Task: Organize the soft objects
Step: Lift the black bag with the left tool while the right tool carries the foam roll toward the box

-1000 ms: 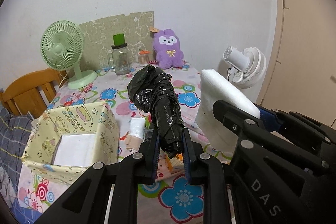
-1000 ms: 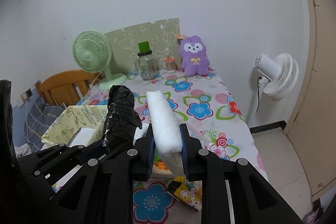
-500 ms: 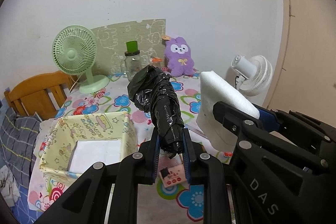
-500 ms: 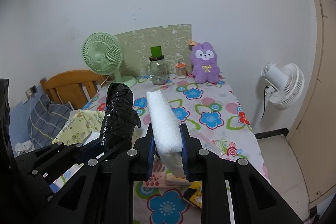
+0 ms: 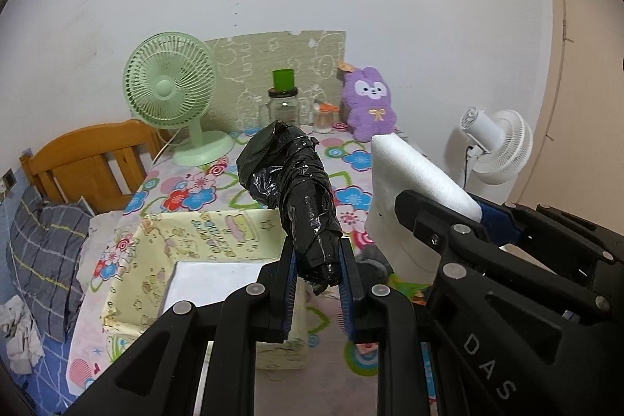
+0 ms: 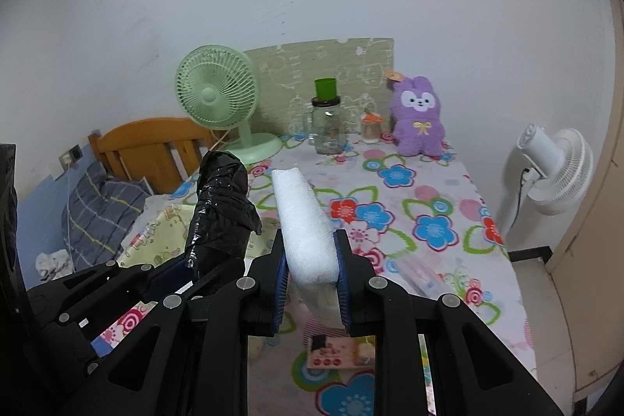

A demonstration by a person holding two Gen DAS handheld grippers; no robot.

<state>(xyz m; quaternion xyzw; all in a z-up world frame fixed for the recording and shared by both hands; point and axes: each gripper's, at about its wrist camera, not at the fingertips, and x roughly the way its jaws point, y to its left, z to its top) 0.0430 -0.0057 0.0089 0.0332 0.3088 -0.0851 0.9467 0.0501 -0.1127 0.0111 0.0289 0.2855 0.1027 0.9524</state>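
My left gripper (image 5: 316, 269) is shut on a crumpled black plastic bag (image 5: 290, 182), which sticks up above the table. The same bag (image 6: 222, 205) shows at the left of the right wrist view. My right gripper (image 6: 308, 273) is shut on a white foam roll (image 6: 302, 217), held upright; the foam (image 5: 413, 186) also appears at the right of the left wrist view. Below the left gripper stands a pale yellow fabric box (image 5: 175, 252) with a white sheet (image 5: 214, 283) inside. A purple plush rabbit (image 6: 417, 117) sits at the far end of the table.
The flowered tablecloth (image 6: 421, 205) carries a green desk fan (image 6: 218, 96), a glass jar with a green cup on top (image 6: 327, 119), a small jar (image 6: 370, 127) and small packets (image 6: 331, 353) near the front. A white floor fan (image 6: 553, 170) stands right; a wooden chair (image 5: 93, 158) and striped bedding (image 5: 46, 252) left.
Both grippers have drawn back and risen a little with their loads, so more of the table, the yellow box and the bedding show. Both grips are unchanged.
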